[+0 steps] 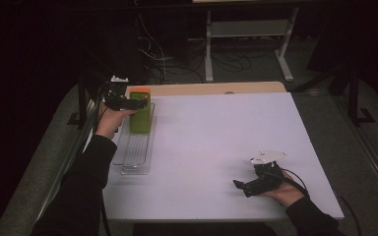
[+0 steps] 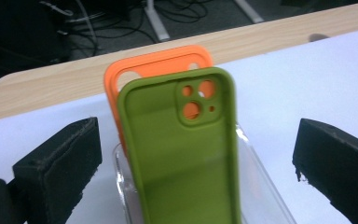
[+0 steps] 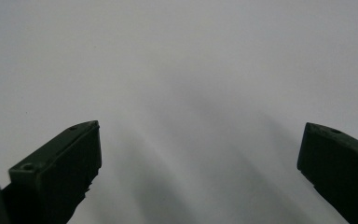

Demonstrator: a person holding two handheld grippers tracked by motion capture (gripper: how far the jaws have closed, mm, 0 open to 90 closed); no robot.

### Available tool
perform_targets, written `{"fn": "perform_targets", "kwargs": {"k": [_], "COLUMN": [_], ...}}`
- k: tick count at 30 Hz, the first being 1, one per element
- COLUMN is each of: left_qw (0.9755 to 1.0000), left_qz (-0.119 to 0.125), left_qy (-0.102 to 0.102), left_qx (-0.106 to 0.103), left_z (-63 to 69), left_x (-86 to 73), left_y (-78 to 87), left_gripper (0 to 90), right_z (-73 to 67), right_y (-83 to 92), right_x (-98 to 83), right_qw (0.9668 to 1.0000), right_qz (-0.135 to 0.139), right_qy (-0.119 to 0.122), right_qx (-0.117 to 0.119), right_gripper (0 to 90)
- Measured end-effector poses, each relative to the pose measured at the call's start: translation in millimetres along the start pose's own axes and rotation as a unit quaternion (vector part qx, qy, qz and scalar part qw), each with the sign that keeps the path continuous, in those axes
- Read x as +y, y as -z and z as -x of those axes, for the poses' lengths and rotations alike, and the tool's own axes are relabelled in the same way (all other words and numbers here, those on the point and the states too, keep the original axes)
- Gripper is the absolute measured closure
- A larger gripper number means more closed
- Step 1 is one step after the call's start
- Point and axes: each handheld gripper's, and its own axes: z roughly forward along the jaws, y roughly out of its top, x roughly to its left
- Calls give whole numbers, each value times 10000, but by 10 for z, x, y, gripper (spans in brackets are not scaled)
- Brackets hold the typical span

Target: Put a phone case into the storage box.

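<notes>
A green phone case stands upright in a clear slotted rack at the table's left side. Right behind it stands an orange phone case. My left gripper is at the green case's top; its jaws stand wide on either side of the case without touching it. Low on the white table top, near the front right, my right gripper is open with nothing between its jaws.
A strip of bare wood runs along the table's far edge. Beyond it are a metal stand's legs and loose cables on a dark floor. The rack's near slots hold nothing.
</notes>
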Motion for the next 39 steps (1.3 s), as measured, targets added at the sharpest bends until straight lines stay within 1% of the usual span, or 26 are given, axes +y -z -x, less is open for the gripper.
{"fn": "perform_targets", "kwargs": {"k": [1, 4, 8, 9, 12, 13, 14, 15, 16, 17, 20, 21, 24, 25, 26, 27, 28, 29, 30, 31, 32, 33, 35, 36, 39], "left_qw": [10000, 9996, 9984, 9982, 9967, 9963, 9955, 9948, 9940, 9936, 9917, 9906, 9887, 9876, 9874, 9870, 9859, 9860, 9847, 9847, 9834, 9832, 9818, 9811, 9793], "left_qz": [9, 15, 35, 50, 100, 107, 139, 149, 179, 165, 210, 200, 218, 216, 250, 230, 237, 230, 234, 226, 205, 242, 229, 251, 209], "left_qy": [-22, -171, -396, -377, -474, -473, -516, -537, -612, -638, -739, -831, -884, -970, -921, -943, -999, -940, -1001, -954, -1051, -982, -1039, -1055, -1134], "left_qx": [-66, -236, -399, -462, -645, -706, -782, -848, -886, -916, -1035, -1069, -1192, -1214, -1259, -1280, -1319, -1356, -1404, -1442, -1465, -1521, -1574, -1601, -1663], "left_z": [13, 62, 123, 147, 204, 229, 246, 269, 296, 315, 390, 408, 477, 493, 524, 544, 556, 581, 593, 619, 625, 652, 683, 702, 742], "left_x": [-1, -4, -12, -22, -48, -58, -65, -74, -85, -93, -131, -143, -191, -207, -232, -254, -272, -298, -318, -342, -359, -380, -417, -438, -508], "left_y": [13, 65, 148, 167, 231, 254, 277, 303, 328, 346, 397, 415, 458, 473, 480, 497, 505, 512, 519, 528, 540, 547, 567, 575, 586], "left_gripper": [9, 9, 9, 9, 9, 9, 9, 9, 9, 9, 9, 9, 9, 9, 9, 9, 9, 9, 9, 9, 9, 9, 9, 9, 9], "right_z": [1, 2, 4, 3, 7, 9, 13, 6, 5, 16, 25, 36, 41, 39, 40, 39, 41, 44, 45, 42, 44, 44, 43, 47, 48], "right_y": [1, 1, 4, 9, 21, 22, 24, 31, 38, 47, 77, 86, 108, 117, 124, 136, 147, 156, 167, 177, 186, 197, 216, 224, 239], "right_x": [0, 1, 2, 4, 10, 12, 13, 20, 27, 34, 57, 60, 73, 83, 90, 100, 113, 121, 131, 142, 150, 159, 180, 188, 206], "right_qw": [10000, 10000, 10000, 10000, 10000, 10000, 10000, 10000, 10000, 10000, 10000, 10000, 9999, 9999, 9999, 9998, 9998, 9997, 9997, 9997, 9997, 9997, 9996, 9996, 9995], "right_qz": [-1, 5, 2, -8, 1, 11, 1, -16, -13, 10, 79, 96, 118, 135, 166, 173, 205, 230, 232, 246, 253, 257, 286, 298, 328], "right_qy": [-2, -10, 2, -13, -49, -42, -7, -50, -66, -1, -48, -6, -21, -31, -16, -16, -5, 9, 8, -14, 0, -2, -20, 8, 8], "right_qx": [-4, -4, -2, 4, 12, 12, 8, 22, 24, 20, 11, -8, 9, 14, 11, 6, 11, 7, 13, 27, 16, 19, 26, 23, 32], "right_gripper": [0, 0, 0, 0, 0, 0, 0, 0, 0, 0, 0, 0, 0, 0, 0, 0, 0, 0, 0, 0, 0, 0, 0, 0, 0]}}
